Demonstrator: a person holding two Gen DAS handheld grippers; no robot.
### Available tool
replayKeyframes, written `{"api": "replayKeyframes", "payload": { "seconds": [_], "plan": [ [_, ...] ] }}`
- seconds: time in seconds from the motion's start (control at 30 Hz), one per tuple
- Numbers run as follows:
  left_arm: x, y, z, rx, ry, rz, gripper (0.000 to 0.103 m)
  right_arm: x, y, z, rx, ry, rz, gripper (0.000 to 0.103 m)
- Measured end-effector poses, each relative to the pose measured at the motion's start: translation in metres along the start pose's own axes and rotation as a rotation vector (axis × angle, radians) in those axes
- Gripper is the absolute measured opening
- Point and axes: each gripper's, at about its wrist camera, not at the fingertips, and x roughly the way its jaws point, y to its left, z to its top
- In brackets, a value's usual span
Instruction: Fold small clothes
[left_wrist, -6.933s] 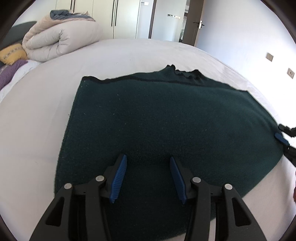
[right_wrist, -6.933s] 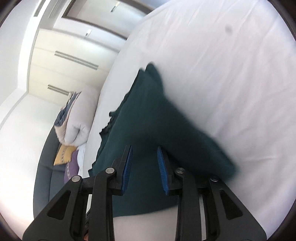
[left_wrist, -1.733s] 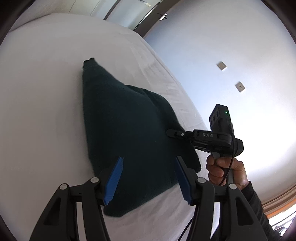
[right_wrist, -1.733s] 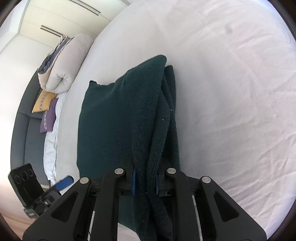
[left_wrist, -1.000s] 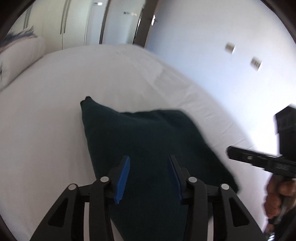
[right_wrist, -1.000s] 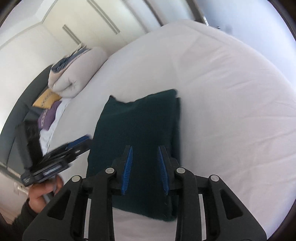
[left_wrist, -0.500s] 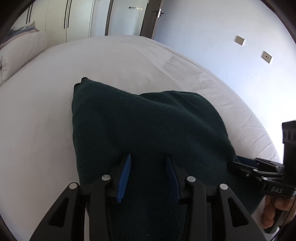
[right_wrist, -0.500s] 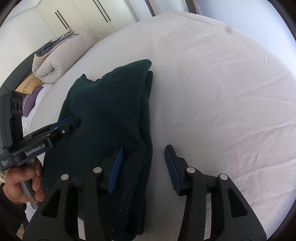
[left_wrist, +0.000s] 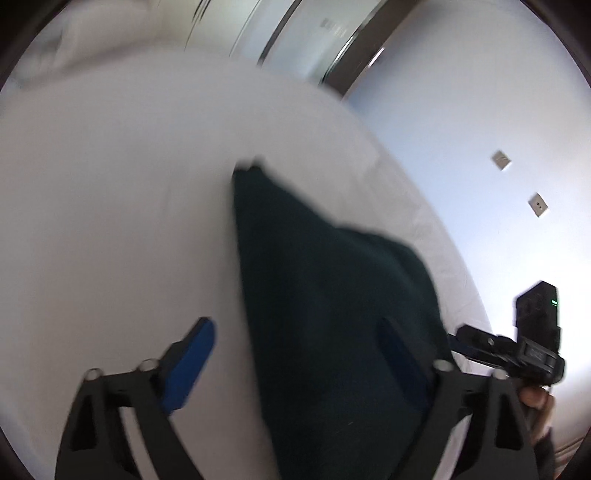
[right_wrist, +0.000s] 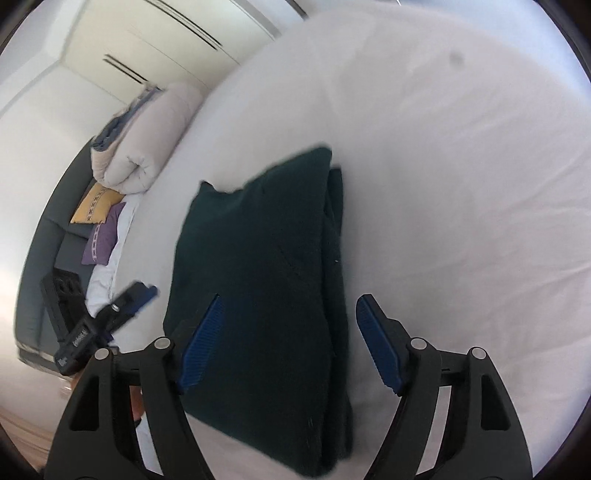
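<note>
A dark green knitted garment (right_wrist: 266, 280) lay folded into a narrow stack on the white bed sheet (right_wrist: 461, 192), its layered edges showing along the 3 o'clock side in the right wrist view. Half a second earlier both tools had been closer to the cloth with narrower jaws; here both were opening and neither pad pressed on fabric.

At 9 o'clock in that view, past the garment's left edge, the left gripper (right_wrist: 136, 295) hung just off the cloth in a hand only partly visible. At 11 o'clock a rolled duvet (right_wrist: 147, 144) and two cushions (right_wrist: 98, 218) sat well apart at the head of the bed. Low in the frame the right gripper (right_wrist: 291, 339) stood with fingers spread wide, one pad (right_wrist: 203, 339) over the garment and the other over bare sheet, straddling the stacked edge without touching it.

In the blurred left wrist view the garment (left_wrist: 325, 314) ran from 12 o'clock down to 6 o'clock, the left gripper (left_wrist: 295, 365) spread across its left edge, and the right gripper (left_wrist: 480, 349) showed at 4 o'clock beside the cloth.

Judging by the released jaws and the tidy stack, the fold had just been laid down, and the garment looked finished or nearly so, perhaps needing a final smoothing.
</note>
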Motion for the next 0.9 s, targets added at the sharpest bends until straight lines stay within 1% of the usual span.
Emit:
{"api": "replayKeyframes", "payload": {
  "seconds": [0.03, 0.1, 0.13, 0.2, 0.23, 0.27, 0.3, 0.33, 0.37, 0.43, 0.47, 0.5, 0.6, 0.63, 0.73, 0.8, 0.9],
  "plan": [
    [0.014, 0.005, 0.000, -0.019, 0.069, -0.003, 0.086, 0.012, -0.005, 0.003, 0.045, 0.048, 0.025, 0.072],
    [0.036, 0.010, -0.003, -0.051, 0.162, -0.030, 0.086, 0.030, -0.011, 0.008, 0.090, 0.104, 0.051, 0.072],
    [0.042, 0.012, -0.004, -0.062, 0.176, -0.038, 0.087, 0.036, -0.012, 0.011, 0.095, 0.117, 0.058, 0.072],
    [0.047, 0.007, -0.002, -0.055, 0.169, -0.034, 0.088, 0.046, -0.012, 0.016, 0.102, 0.140, 0.069, 0.072],
    [0.050, 0.001, -0.001, -0.042, 0.179, -0.033, 0.083, 0.049, -0.011, 0.019, 0.106, 0.154, 0.072, 0.070],
    [0.053, -0.002, -0.001, -0.031, 0.190, -0.039, 0.076, 0.057, -0.010, 0.024, 0.104, 0.166, 0.072, 0.068],
    [0.057, -0.007, 0.000, -0.026, 0.206, -0.052, 0.068, 0.075, -0.003, 0.032, 0.095, 0.182, 0.059, 0.059],
    [0.061, -0.011, 0.002, -0.024, 0.216, -0.031, 0.065, 0.078, -0.002, 0.034, 0.079, 0.199, 0.031, 0.049],
    [0.062, -0.013, 0.004, -0.017, 0.222, -0.024, 0.064, 0.082, 0.001, 0.036, 0.063, 0.214, 0.007, 0.047],
    [0.063, -0.012, 0.009, -0.020, 0.235, -0.016, 0.059, 0.089, 0.007, 0.040, 0.040, 0.233, -0.019, 0.038],
    [0.064, -0.013, 0.009, -0.017, 0.237, -0.009, 0.059, 0.093, 0.011, 0.040, 0.030, 0.237, -0.033, 0.037],
    [0.064, -0.016, 0.010, -0.003, 0.235, 0.005, 0.057, 0.094, 0.015, 0.039, 0.020, 0.236, -0.049, 0.034],
    [0.064, -0.026, 0.008, 0.037, 0.222, 0.046, 0.049, 0.095, 0.037, 0.032, -0.074, 0.214, -0.153, 0.028],
    [0.061, -0.029, 0.004, 0.041, 0.219, 0.053, 0.046, 0.094, 0.046, 0.029, -0.112, 0.203, -0.194, 0.027],
    [0.046, -0.031, 0.002, 0.053, 0.205, 0.062, 0.040, 0.089, 0.076, 0.019, -0.212, 0.166, -0.297, 0.024],
    [0.033, -0.035, 0.002, 0.067, 0.191, 0.072, 0.040, 0.081, 0.096, 0.011, -0.256, 0.138, -0.329, 0.023],
    [-0.010, -0.049, -0.010, 0.127, 0.142, 0.088, 0.040, 0.056, 0.128, -0.009, -0.298, 0.097, -0.318, 0.022]
  ]
}}
